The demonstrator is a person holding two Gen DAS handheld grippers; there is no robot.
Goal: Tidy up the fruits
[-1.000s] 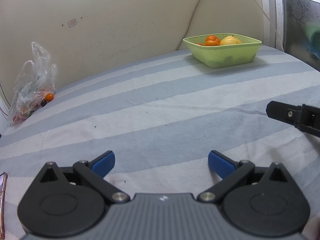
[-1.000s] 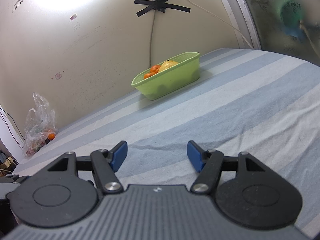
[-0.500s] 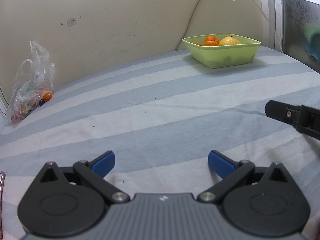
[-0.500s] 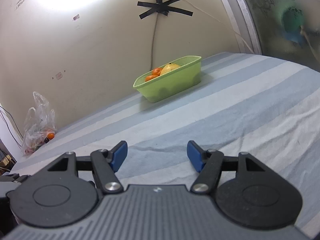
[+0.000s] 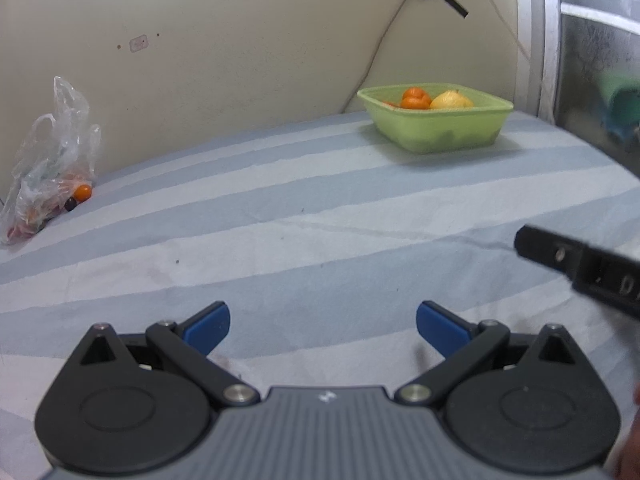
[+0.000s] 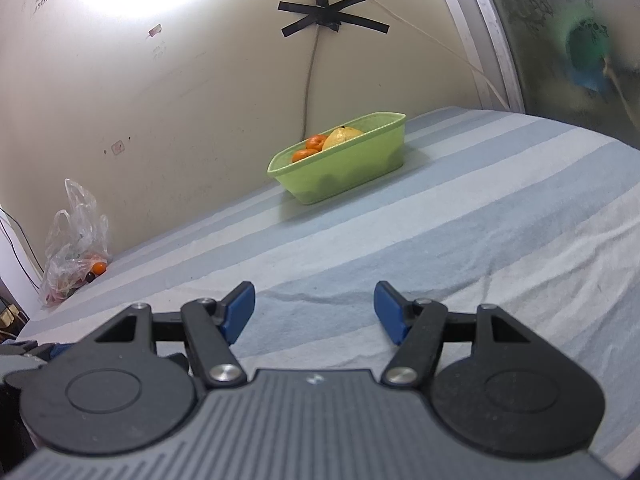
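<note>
Left wrist view: my left gripper (image 5: 323,322), blue pads spread wide, nothing between them, over a bed with a blue-and-white striped sheet (image 5: 280,216). Green basket (image 5: 436,118), far right by the wall, holds oranges (image 5: 416,98) and one yellow fruit (image 5: 450,101). Clear plastic bag (image 5: 48,168), far left against the wall, with one small orange fruit (image 5: 83,192) at its mouth. Part of my right gripper enters at the right edge. Right wrist view: my right gripper (image 6: 314,312), pads apart at a middling width, holding nothing; basket (image 6: 340,168) well beyond it.
</note>
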